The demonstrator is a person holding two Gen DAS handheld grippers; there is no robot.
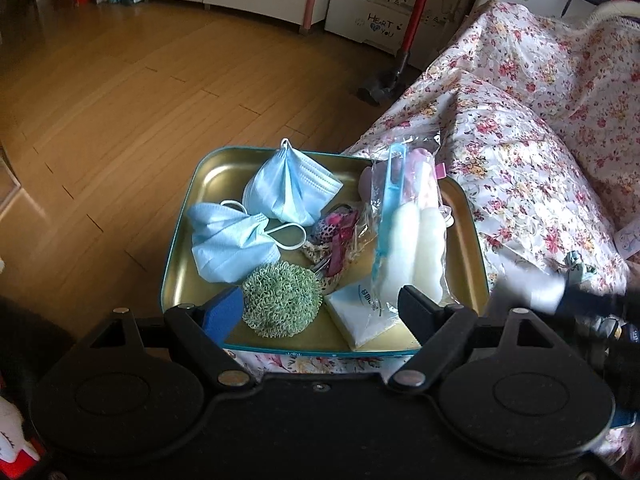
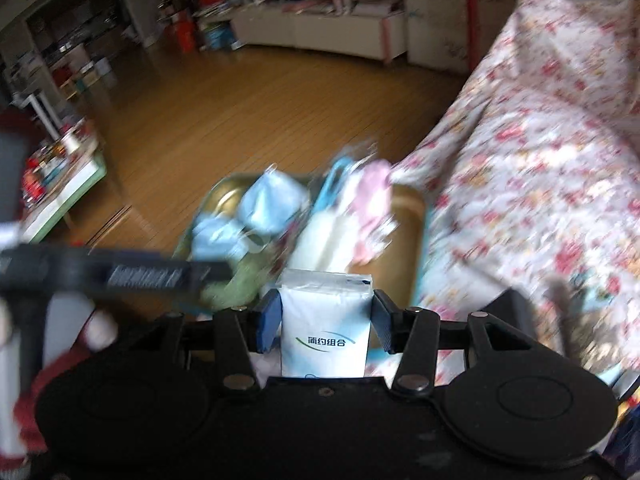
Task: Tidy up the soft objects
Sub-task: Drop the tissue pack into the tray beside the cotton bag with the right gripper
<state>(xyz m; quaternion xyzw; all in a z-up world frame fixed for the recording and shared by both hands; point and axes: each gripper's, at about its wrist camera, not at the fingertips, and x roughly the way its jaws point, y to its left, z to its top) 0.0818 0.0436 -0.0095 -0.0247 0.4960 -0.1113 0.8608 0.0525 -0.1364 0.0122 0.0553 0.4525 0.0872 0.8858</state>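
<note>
A gold tin tray (image 1: 188,248) rests on the flowered cover. In it lie two blue face masks (image 1: 228,244), a green mesh scrubber (image 1: 280,300), a leopard-print scrunchie (image 1: 332,228), a clear bag of white puffs (image 1: 412,240) and a white tissue pack (image 1: 356,316). My left gripper (image 1: 320,310) hovers open over the tray's near edge, holding nothing. My right gripper (image 2: 325,312) is shut on a second white tissue pack (image 2: 325,320), held off the tray's near right corner. That pack shows as a white blur (image 1: 528,288) in the left wrist view.
The flowered cover (image 1: 520,140) drapes a sofa that rises to the right of the tray. Wooden floor (image 1: 140,100) lies to the left and beyond. A red-handled vacuum (image 1: 412,32) leans at the back, and a low, cluttered table (image 2: 60,184) stands far left.
</note>
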